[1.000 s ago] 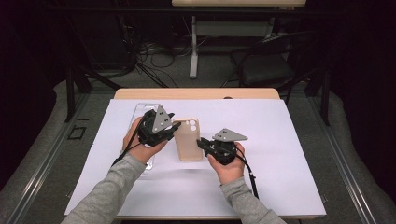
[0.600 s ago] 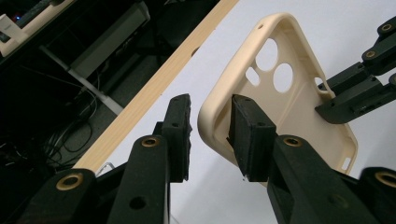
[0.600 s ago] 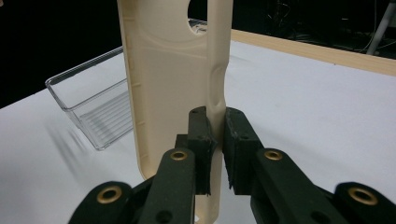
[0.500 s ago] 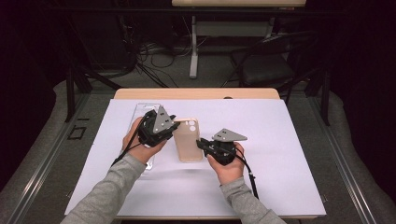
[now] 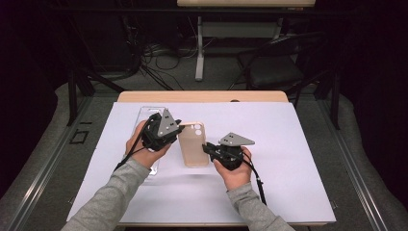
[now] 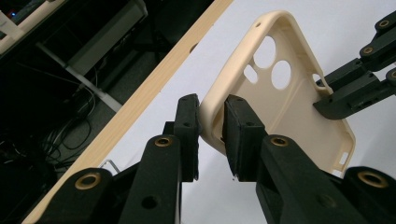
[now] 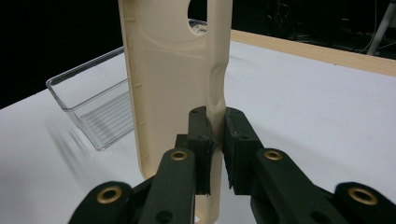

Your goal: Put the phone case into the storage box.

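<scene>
High view: beige phone case (image 5: 194,144) sits at the centre of the white sheet (image 5: 288,144) covering the table, long axis running 12 to 6 o'clock, camera holes toward 12. It is held between the two grippers.

Left gripper (image 5: 174,134): at the case's 9 to 10 o'clock edge. Its jaws have just been closing. In the left gripper view the case (image 6: 285,93) has its side rim between the two pads (image 6: 189,126), which now press it from inside and outside. Against the frame a second ago, the hand's place on the table is unchanged; only the jaw gap has narrowed onto the rim.

Right gripper (image 5: 208,149): at the case's 3 to 4 o'clock edge. In the right gripper view the jaws are nearly together, clamped on the case's (image 7: 173,93) side wall, with the inner face of the case turned toward the camera. No visible change from the earlier frames in grip or place.

Case: no shift seen between earlier frames and now.

Clear plastic tray (image 5: 146,115) lies at 9 o'clock of the case, partly under the left hand; also seen behind the case in the right gripper view (image 7: 93,112). Unmoved.
</scene>
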Tool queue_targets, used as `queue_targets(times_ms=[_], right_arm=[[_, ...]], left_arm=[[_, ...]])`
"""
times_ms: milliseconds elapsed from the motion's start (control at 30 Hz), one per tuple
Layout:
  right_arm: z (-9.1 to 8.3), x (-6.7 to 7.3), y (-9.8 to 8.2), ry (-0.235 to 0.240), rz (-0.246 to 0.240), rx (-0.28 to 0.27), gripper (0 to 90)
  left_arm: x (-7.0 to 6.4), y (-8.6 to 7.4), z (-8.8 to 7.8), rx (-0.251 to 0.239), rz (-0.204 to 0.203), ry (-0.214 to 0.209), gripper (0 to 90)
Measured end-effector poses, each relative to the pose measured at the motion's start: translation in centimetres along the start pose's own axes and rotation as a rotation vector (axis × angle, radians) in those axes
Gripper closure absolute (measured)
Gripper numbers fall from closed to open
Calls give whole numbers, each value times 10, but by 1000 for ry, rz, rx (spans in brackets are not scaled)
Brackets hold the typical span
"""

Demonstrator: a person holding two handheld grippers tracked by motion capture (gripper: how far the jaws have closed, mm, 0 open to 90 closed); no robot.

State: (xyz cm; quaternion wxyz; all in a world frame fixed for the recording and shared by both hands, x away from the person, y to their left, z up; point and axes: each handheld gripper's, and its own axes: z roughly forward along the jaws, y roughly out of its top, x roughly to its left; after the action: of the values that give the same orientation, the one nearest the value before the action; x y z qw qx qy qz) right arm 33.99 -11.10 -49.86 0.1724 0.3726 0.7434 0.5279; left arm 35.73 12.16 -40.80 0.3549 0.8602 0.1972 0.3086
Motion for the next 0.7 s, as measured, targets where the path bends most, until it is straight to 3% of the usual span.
queue_targets(times_ms=[700], right_arm=[[0,0,0,5,-1,-4,820]], left_arm=[[3,1,-2,1,-6,-13,786]])
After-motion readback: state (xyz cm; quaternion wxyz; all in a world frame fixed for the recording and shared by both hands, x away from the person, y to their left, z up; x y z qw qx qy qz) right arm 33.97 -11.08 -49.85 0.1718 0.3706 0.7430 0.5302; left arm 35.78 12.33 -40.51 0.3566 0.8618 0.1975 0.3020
